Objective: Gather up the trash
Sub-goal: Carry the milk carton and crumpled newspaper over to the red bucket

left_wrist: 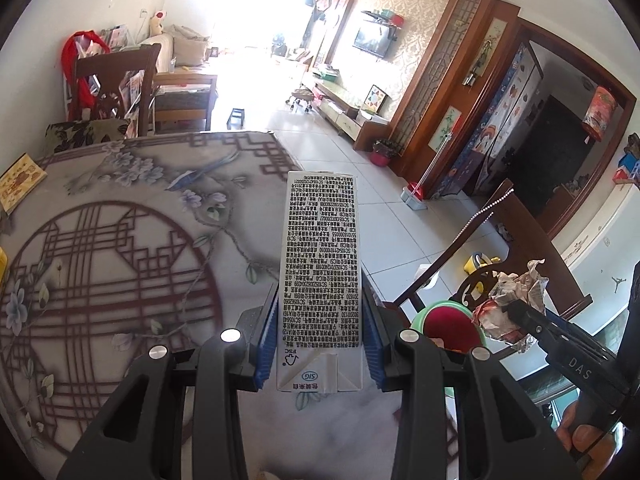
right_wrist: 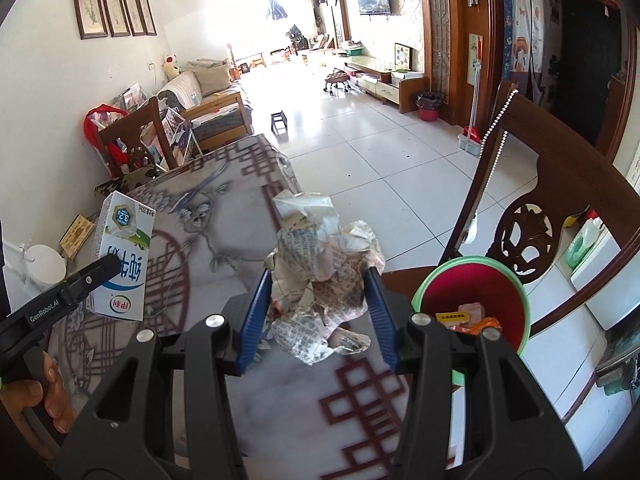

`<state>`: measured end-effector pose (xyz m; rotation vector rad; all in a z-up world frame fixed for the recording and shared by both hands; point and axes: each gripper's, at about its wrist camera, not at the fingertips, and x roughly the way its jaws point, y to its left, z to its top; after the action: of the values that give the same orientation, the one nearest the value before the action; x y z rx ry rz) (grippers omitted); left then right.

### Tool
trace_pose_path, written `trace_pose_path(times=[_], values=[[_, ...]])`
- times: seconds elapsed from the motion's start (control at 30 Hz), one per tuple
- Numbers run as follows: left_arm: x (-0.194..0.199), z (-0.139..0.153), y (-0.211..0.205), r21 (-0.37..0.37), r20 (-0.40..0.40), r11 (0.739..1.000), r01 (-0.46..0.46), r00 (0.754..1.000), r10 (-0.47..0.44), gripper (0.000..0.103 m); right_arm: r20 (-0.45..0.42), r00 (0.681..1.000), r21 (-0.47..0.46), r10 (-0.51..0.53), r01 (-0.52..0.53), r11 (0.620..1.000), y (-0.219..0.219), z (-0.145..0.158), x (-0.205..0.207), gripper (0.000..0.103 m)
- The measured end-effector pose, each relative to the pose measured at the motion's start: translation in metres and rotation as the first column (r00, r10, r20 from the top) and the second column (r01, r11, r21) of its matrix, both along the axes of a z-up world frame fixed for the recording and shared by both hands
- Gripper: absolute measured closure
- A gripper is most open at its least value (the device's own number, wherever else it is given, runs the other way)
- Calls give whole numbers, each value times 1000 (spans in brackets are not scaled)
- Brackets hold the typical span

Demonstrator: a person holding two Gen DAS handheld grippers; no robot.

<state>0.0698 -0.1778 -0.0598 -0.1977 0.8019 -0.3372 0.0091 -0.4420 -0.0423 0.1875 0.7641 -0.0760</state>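
The left claw [left_wrist: 320, 340] is clamped on a milk carton [left_wrist: 320, 280] — its blue pads press both long sides of the carton's lower part, and the printed panel runs forward from between them, raised above the patterned worktop [left_wrist: 120, 240]. The right claw [right_wrist: 320, 312] grips a crumpled paper wad [right_wrist: 324, 280], squeezed between its blue pads and bulging out past them, also held clear of the worktop near its right edge. Just right of that claw, beside the worktop edge and in front of a wooden chair [right_wrist: 560, 208], stands a trash bin [right_wrist: 472, 280] — green rim, red inside — with some scraps in it.
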Motion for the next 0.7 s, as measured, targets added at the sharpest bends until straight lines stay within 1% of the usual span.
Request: trace_pose_path(times=[0.4, 0.7], values=[[6, 1, -68, 32, -11, 999, 41, 999, -41, 69, 12, 1000, 29, -18, 17, 999, -54, -3, 8, 56], [10, -1, -113, 49, -20, 995, 88, 996, -87, 69, 6, 998, 53, -59, 58, 997, -97, -10, 11, 56]])
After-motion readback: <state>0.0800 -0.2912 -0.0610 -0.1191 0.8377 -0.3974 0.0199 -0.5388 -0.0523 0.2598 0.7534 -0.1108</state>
